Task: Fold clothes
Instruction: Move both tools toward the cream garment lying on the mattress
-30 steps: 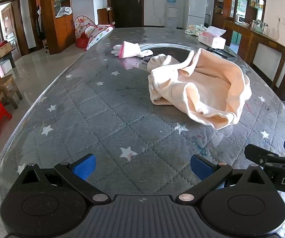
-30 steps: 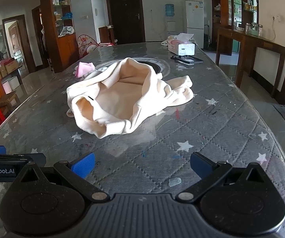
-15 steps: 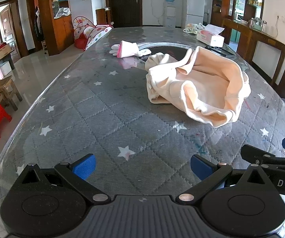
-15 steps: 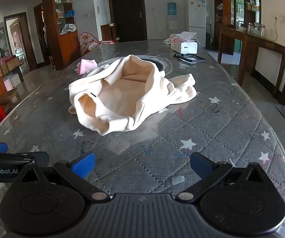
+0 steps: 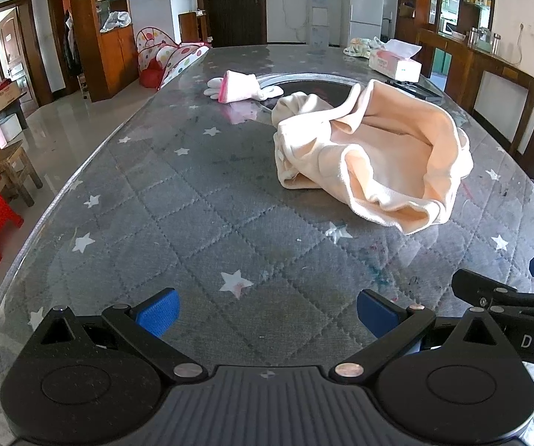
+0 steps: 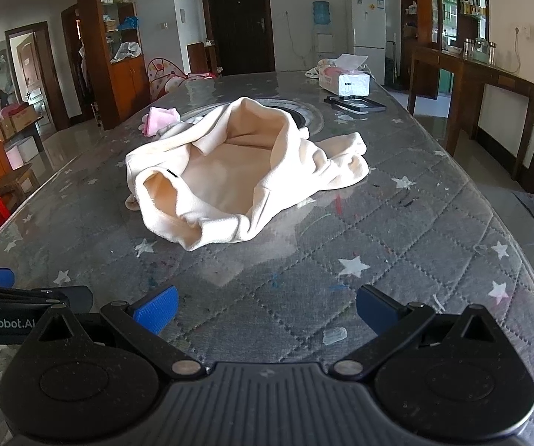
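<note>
Nearest to me, my left gripper (image 5: 267, 308) hovers over the star-patterned grey table cover (image 5: 178, 223) with its blue-padded fingers spread wide and nothing between them. My right gripper (image 6: 265, 306) is the same: jaws fully apart, empty, low over the cover. Each tool shows at the edge of the other's view; I read "DAS" in white on the right one's side as seen from the left wrist, and "GenRobot.AI" on the left one as seen from the right wrist.

Beyond both grippers, clear of either, the cream garment (image 5: 374, 160) lies crumpled in a loose, open heap near the middle of the cover. Behind the garment sits a small pink-and-white piece of clothing (image 5: 241, 85). Further past the garment a tissue box (image 6: 345, 80) rests near the table's far end, its print too small to read, with a flat black tray (image 6: 356, 104) just in front of it.
</note>
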`<act>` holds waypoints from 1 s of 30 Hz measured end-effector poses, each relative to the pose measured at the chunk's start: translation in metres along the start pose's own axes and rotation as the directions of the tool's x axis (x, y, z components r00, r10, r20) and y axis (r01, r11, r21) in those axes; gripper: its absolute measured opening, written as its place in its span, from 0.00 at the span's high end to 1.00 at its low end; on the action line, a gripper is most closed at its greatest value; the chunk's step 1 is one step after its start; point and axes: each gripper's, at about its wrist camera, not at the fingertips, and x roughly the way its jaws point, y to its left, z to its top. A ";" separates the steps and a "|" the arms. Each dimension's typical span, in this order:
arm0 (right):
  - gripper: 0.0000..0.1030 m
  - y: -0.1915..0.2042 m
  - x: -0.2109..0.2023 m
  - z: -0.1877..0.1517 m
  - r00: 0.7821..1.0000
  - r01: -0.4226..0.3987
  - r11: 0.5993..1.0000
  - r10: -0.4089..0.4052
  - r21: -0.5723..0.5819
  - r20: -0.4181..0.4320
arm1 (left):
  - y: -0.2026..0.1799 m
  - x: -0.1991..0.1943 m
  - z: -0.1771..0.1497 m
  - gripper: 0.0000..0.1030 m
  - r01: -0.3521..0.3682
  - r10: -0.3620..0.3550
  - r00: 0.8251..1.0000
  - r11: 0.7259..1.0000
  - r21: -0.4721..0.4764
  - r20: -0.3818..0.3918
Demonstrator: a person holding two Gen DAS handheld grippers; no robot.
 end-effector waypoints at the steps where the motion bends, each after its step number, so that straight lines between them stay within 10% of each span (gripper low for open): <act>1: 0.00 0.000 0.001 0.000 1.000 0.000 1.000 0.000 0.000 -0.001 | 0.000 0.001 0.000 0.00 0.000 0.000 1.000 1.000 0.001 -0.001; 30: 0.00 -0.001 0.019 0.010 1.000 -0.009 1.000 0.008 -0.016 -0.022 | -0.005 0.017 0.012 0.00 -0.019 0.020 1.000 0.999 0.039 -0.023</act>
